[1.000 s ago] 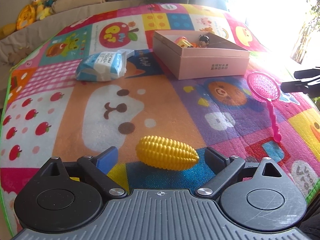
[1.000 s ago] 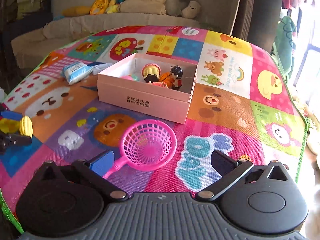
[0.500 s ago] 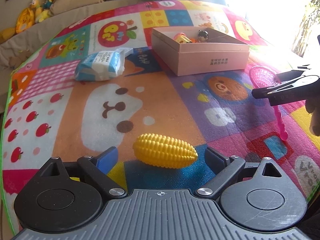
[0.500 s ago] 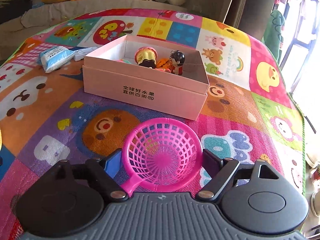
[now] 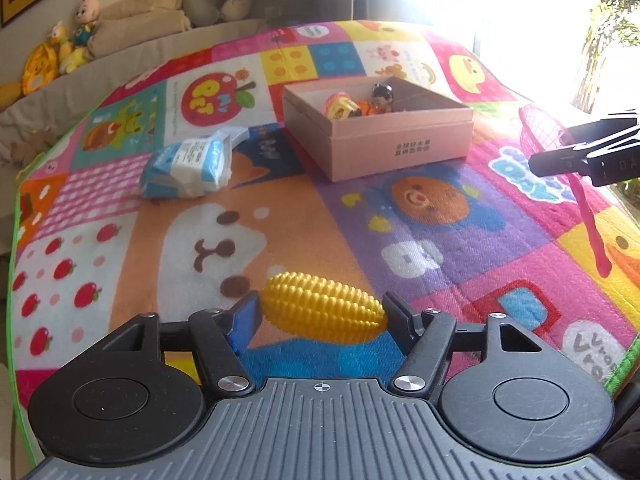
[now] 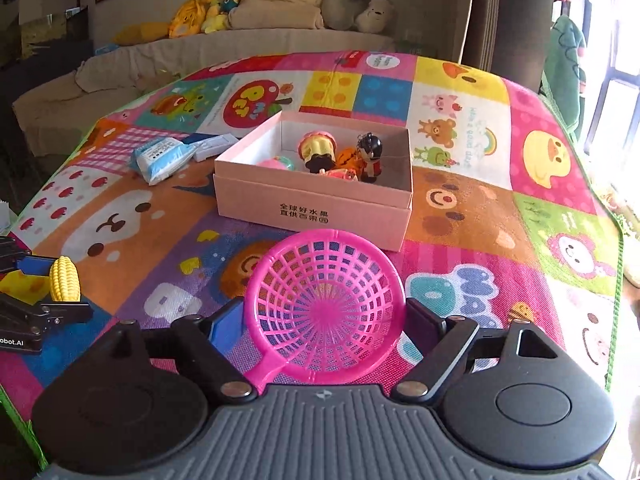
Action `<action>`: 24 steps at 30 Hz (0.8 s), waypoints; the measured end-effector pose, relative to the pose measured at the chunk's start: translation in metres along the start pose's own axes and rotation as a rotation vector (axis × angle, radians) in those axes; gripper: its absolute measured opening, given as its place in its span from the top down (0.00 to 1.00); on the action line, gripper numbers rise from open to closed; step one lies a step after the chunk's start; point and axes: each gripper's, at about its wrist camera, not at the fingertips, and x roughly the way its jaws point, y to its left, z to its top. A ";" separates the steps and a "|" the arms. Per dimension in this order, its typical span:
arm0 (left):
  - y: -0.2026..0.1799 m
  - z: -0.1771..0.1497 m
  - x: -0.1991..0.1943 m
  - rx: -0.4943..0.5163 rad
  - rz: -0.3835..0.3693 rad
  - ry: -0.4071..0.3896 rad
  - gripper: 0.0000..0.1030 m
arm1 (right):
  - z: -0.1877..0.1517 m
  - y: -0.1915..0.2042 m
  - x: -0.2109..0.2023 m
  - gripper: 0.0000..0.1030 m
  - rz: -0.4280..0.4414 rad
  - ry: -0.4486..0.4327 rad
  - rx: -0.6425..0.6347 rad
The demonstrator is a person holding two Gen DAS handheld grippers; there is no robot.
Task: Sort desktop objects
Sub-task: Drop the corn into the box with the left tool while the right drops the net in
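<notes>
Bright cartoon patchwork covers the play mat (image 5: 248,240) that everything sits on, with a beige sofa (image 6: 168,60) and plush toys behind it. Nearest the left camera, the left gripper (image 5: 322,312) has its two fingers closed in against the ends of the yellow toy corn (image 5: 324,312), one pad at each tip, the cob lying crosswise between them. The right gripper (image 6: 324,320) brackets the round basket of the pink toy strainer (image 6: 324,308), a finger pressed at either side of the rim, its handle pointing back toward the camera; from the left view the strainer hangs tilted with the handle drooping down. Beyond both, the open pink box (image 6: 316,204) sits on the mat holding small figurines (image 6: 370,156). Left of the box lies a blue-and-white tissue pack (image 5: 188,168).
</notes>
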 end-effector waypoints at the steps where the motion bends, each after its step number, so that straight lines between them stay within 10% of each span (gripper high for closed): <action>1: -0.002 0.013 -0.005 0.031 0.009 -0.039 0.31 | 0.006 0.000 -0.010 0.19 -0.013 -0.034 -0.020; 8: -0.019 0.107 0.011 0.122 0.021 -0.297 0.31 | 0.080 -0.019 -0.081 0.19 -0.072 -0.333 -0.062; 13: -0.033 0.164 0.075 0.105 0.009 -0.383 0.26 | 0.097 -0.032 -0.070 0.19 -0.075 -0.358 -0.040; 17: -0.025 0.178 0.105 0.028 -0.019 -0.296 0.14 | 0.103 -0.046 -0.037 0.19 -0.077 -0.290 0.002; 24: 0.004 0.093 0.097 -0.056 -0.030 -0.124 0.06 | 0.120 -0.072 0.014 0.19 -0.050 -0.213 0.073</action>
